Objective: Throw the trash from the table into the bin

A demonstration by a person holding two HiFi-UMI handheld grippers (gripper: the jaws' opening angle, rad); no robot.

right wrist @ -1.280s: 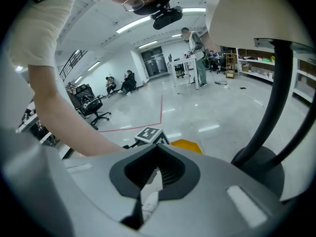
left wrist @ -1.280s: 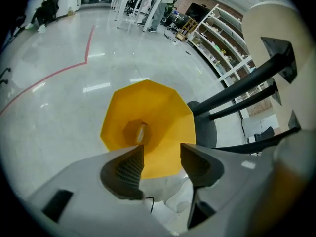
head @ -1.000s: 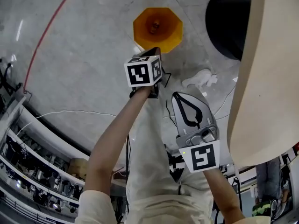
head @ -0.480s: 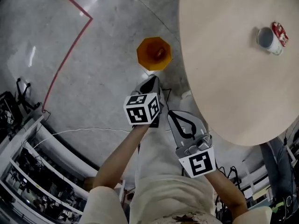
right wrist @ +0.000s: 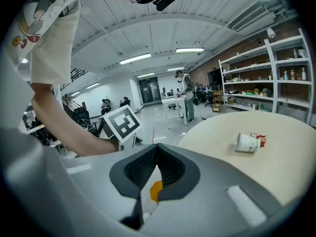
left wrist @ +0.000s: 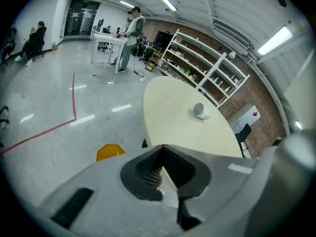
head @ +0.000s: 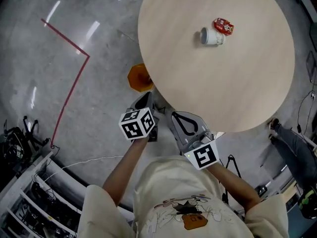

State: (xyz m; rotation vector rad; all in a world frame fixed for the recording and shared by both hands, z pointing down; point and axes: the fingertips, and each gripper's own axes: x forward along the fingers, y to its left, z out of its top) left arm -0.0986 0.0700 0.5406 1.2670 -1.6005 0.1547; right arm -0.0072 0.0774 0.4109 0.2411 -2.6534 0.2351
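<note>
Left gripper: fingers closed, nothing between them. Right gripper: fingers closed, also empty. Both are held off the near edge of the round desk. A white paper cup lies on its side on the desk, with a red wrapper just beside it. The orange bin stands on the floor, partly under the desk's rim.

The bench's near rim hid part of the orange bin below it, the bench's far edge was cut off at the top, and the print on the red wrapper beside the cup was too small to read.
</note>
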